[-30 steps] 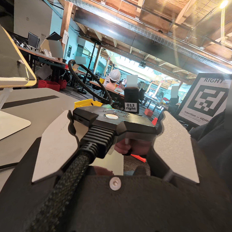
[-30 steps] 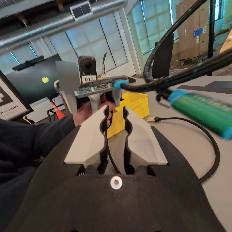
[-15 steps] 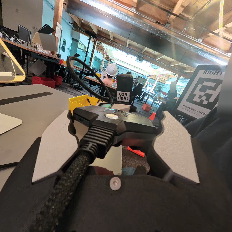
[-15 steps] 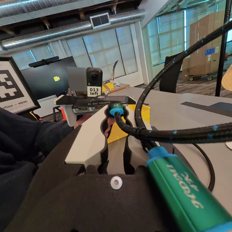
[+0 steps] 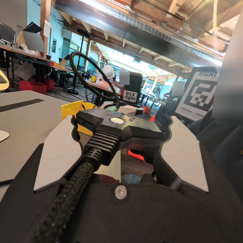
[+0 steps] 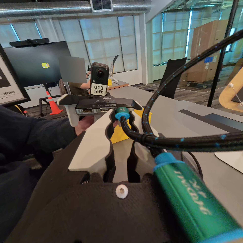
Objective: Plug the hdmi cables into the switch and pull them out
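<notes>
Left gripper (image 5: 121,131) clamps the black switch (image 5: 122,123) by its sides; right gripper (image 6: 121,118), nearly closed, grips the green plug (image 6: 122,111) seated in the switch's end port.

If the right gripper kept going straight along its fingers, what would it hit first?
Likely the HDMI switch: the right gripper pinches the green plug, which sits at the switch's port face straight ahead. How deep the plug is seated is unclear.

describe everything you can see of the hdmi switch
The hdmi switch is a flat black box, plastic-looking, with a round silvery button on top. Held level above the table edge, clamped by its sides in the left gripper. Two front ports are empty; a green plug sits in the third. A thick braided black cable leaves its back.
</notes>
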Action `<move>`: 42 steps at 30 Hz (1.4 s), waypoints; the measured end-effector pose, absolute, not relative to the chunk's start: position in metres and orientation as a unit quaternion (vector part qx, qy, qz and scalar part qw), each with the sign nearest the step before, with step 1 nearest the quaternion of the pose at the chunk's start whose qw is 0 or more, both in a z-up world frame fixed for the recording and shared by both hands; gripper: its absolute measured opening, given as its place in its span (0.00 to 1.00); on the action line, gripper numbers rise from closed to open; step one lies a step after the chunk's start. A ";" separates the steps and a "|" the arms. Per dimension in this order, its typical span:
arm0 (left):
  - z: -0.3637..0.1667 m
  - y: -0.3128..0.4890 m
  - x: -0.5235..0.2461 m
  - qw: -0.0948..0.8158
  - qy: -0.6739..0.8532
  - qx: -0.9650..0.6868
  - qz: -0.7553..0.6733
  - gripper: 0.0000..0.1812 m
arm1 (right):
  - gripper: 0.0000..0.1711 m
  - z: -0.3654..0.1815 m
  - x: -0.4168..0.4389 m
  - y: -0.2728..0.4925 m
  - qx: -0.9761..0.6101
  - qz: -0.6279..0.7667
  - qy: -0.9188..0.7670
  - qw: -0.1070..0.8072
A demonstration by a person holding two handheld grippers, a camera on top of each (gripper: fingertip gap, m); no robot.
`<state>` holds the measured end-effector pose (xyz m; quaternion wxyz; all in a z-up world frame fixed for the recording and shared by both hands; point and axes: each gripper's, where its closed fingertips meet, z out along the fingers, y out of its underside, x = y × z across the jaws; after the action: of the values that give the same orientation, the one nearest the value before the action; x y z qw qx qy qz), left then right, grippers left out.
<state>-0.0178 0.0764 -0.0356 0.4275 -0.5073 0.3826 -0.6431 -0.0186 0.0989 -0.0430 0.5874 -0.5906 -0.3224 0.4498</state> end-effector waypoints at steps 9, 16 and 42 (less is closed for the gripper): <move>-0.041 0.071 -0.015 0.421 0.402 -0.510 -0.634 0.69 | 0.23 -0.036 -0.016 0.095 -0.553 0.494 -0.333 0.582; -0.043 0.069 -0.010 0.412 0.397 -0.511 -0.641 0.69 | 0.11 -0.042 -0.012 0.092 -0.554 0.448 -0.369 0.598; -0.034 0.064 -0.012 0.408 0.405 -0.504 -0.644 0.68 | 0.11 -0.036 -0.011 0.088 -0.619 0.345 -0.354 0.610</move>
<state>-0.0120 0.0637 -0.0342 0.4083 -0.5042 0.4047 -0.6445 -0.0106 0.0879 -0.0360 0.6105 -0.6188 -0.3545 0.3445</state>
